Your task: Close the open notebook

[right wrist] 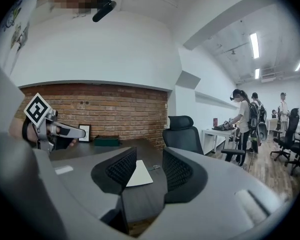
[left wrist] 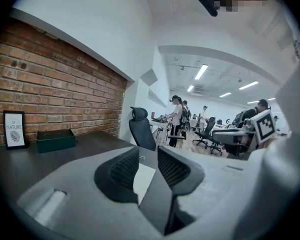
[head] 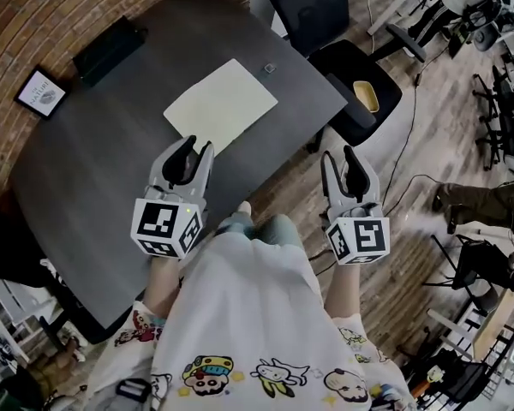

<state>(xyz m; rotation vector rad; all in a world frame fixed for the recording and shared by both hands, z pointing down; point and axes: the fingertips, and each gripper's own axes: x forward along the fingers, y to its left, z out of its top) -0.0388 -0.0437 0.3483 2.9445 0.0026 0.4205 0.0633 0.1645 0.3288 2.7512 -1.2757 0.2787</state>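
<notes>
Notebook (head: 221, 105), flat pale rectangle on dark table (head: 94, 169), left hand-held gripper (head: 197, 144), right hand-held gripper (head: 338, 152), jaws apart, empty.

Can read only 1 bit of writing, on a small sign in a black frame (left wrist: 14, 129). Stands on the dark table (left wrist: 20, 165) by the brick wall (left wrist: 55, 84), just beside a dark green box (left wrist: 55, 139). Says "of" in small letters on top, then "NATURE" in bigger letters below. Can read "NATURE" from the head view too.

Black-and-white square marks on the cubes of the left gripper (head: 197, 144) and the right gripper (head: 338, 152) are just patterns, no letters or numbers. Cartoon pictures on the white shirt (head: 248, 315), no words to read.
</notes>
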